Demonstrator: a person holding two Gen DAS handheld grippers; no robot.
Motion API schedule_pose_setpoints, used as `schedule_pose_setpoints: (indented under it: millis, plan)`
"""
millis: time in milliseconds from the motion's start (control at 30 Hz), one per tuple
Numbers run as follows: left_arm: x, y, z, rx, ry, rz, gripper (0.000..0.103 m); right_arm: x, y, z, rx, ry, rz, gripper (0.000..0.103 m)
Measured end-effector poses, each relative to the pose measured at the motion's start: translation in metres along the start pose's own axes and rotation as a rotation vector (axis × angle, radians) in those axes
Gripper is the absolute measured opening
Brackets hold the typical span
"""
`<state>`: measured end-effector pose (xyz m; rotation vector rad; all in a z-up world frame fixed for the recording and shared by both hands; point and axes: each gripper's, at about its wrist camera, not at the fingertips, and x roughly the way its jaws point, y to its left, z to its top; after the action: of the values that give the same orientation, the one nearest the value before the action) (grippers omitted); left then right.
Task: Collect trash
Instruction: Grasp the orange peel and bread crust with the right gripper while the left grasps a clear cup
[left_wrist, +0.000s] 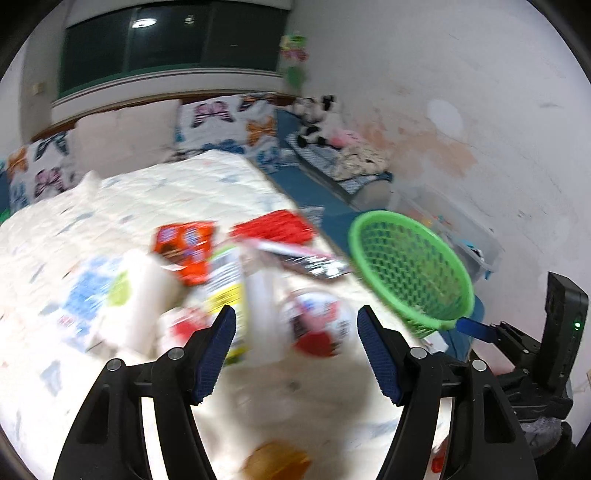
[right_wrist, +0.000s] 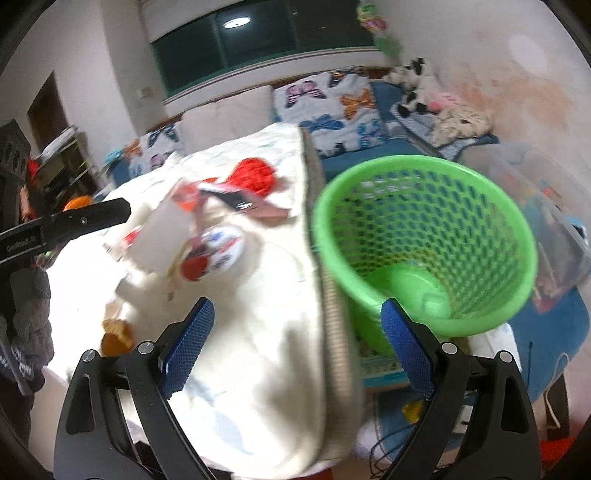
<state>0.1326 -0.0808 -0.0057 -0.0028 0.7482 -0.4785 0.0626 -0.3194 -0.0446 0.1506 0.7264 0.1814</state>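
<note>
Left gripper: angled down over a white quilted bed, blue-padded jaws apart, nothing between the pads; the blurred litter lies beyond the tips, not touched. Right gripper: likewise angled down, straddling the right edge of the bed, jaws standing wide, nothing gripped; its right finger overlaps the near wall of the green mesh basket in the picture, contact not discernible. Trash, heaped mid-bed: an orange-red wrapper, a red packet, a dark-and-pink foil wrapper, a white carton with a yellow label, a round red-and-white lid or cup; a brown crumpled item lies apart at the near edge. Basket: beside the bed on its right, tilted with the mouth toward the cameras. Left view only: the right gripper's black body with a green light, a blue finger tip against the basket's lower rim; whether it touches is unclear. Right view only: the basket's interior, seemingly empty, the left gripper's black finger reaching in from the left, a grey knitted sleeve, and blue floor covering beneath the basket. Both views: butterfly-print pillows and a black-and-white plush toy.
</note>
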Motion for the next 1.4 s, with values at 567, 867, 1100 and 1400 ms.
schedule_pose_setpoints:
  millis: [567,867,1100,1400]
  plan:
    - [-0.013,0.067,-0.073,-0.089,0.1,0.166,0.073,0.01,0.069,-0.013,-0.135,0.044,0.124,0.091]
    - [0.0,0.075,-0.084,-0.1,0.126,0.153,0.07,0.016,0.089,-0.018,-0.181,0.072,0.151,0.091]
    - [-0.004,0.078,-0.086,-0.111,0.099,0.133,0.057,0.024,0.106,-0.022,-0.213,0.093,0.175,0.091]
    - [-0.028,0.091,-0.076,-0.149,0.04,0.15,0.056,0.04,0.136,-0.027,-0.268,0.123,0.221,0.086]
